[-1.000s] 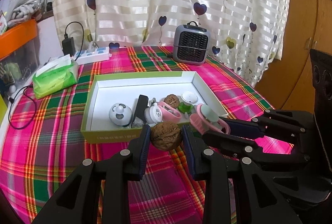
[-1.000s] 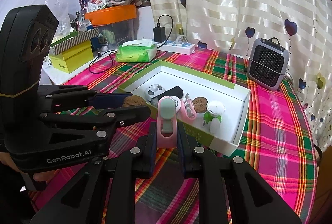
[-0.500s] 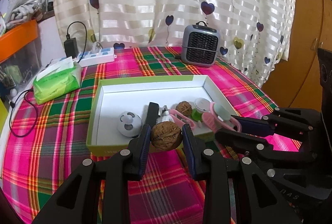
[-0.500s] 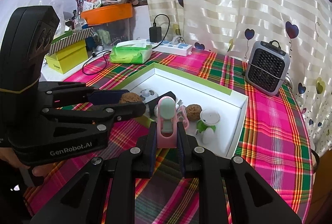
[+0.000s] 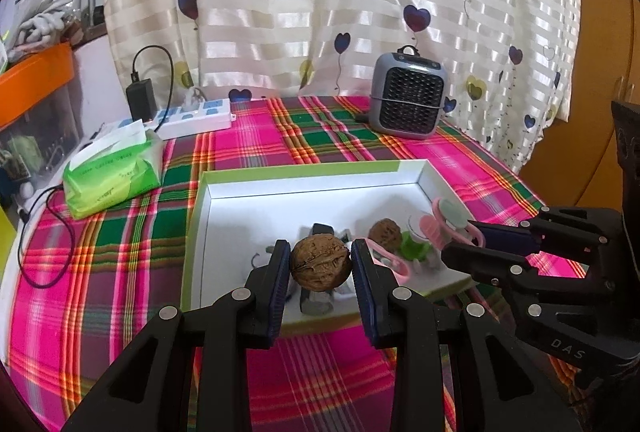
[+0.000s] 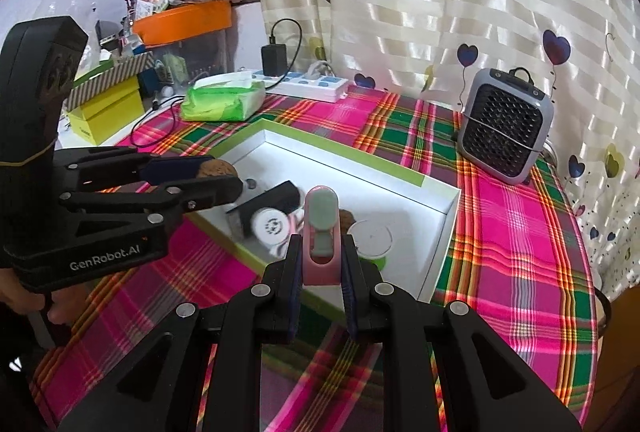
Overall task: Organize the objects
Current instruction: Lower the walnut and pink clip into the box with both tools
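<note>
A grey heater (image 5: 408, 94), tissue pack (image 5: 112, 172) and power strip (image 5: 196, 116) sit nearby.

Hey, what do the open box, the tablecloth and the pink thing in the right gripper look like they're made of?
Open box: likely cardboard, with thin, straight, folded walls, matte white inside, green outside.
Tablecloth: woven fabric, going by its plaid pattern and soft, unglossy surface.
Pink clip-like item in the right gripper: probably moulded plastic, smooth and slightly shiny with rounded edges.

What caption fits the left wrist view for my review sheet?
Left gripper holds a walnut over the white box, the right gripper alongside with a pink clip.
</note>
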Demonstrator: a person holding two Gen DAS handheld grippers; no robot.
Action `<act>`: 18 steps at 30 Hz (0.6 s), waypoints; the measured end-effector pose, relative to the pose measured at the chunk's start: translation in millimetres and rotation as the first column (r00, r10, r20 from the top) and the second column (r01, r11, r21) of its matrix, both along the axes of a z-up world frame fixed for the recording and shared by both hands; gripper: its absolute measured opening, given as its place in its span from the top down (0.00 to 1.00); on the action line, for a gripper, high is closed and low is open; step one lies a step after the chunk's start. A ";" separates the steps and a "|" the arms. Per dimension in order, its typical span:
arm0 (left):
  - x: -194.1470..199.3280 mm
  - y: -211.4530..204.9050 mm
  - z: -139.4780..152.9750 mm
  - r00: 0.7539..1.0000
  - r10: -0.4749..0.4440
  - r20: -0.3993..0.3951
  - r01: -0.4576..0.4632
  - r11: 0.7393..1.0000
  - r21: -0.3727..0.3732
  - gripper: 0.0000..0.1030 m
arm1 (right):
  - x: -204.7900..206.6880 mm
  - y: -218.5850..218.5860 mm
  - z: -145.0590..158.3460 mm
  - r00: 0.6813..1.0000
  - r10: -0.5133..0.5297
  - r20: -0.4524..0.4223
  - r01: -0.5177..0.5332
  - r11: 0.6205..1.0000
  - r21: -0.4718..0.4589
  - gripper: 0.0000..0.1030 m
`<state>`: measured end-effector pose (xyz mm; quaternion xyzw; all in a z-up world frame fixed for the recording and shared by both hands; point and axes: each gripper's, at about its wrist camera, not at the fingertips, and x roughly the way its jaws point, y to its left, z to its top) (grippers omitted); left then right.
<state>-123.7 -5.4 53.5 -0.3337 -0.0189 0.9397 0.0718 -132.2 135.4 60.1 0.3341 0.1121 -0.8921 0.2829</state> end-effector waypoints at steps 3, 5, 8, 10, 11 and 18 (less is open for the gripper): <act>-6.0 0.4 -4.6 1.000 0.004 0.007 -0.004 1.000 -0.008 0.72 | -7.1 -1.2 -7.6 1.000 -0.003 0.021 0.003 1.000 0.007 0.82; -10.4 0.7 -8.0 1.000 0.005 0.015 -0.005 1.000 -0.012 0.72 | -10.7 -1.5 -13.1 0.999 -0.006 0.035 0.005 1.000 0.011 0.82; -15.4 1.8 -13.0 1.000 0.005 0.026 -0.004 1.000 -0.019 0.72 | -15.0 -0.7 -17.2 0.999 -0.009 0.046 0.009 1.000 0.014 0.82; -17.9 2.9 -15.5 0.999 0.005 0.032 -0.004 1.000 -0.027 0.72 | -17.1 0.0 -19.0 0.999 -0.012 0.052 0.011 1.000 0.014 0.82; -19.2 3.4 -16.9 0.999 0.004 0.034 -0.003 1.000 -0.030 0.72 | -17.5 0.1 -19.7 0.998 -0.011 0.054 0.011 1.000 0.013 0.82; -21.7 7.7 -20.9 0.999 -0.007 0.037 0.008 0.999 -0.045 0.72 | -17.8 -3.6 -23.9 0.998 0.001 0.068 -0.002 1.000 0.023 0.82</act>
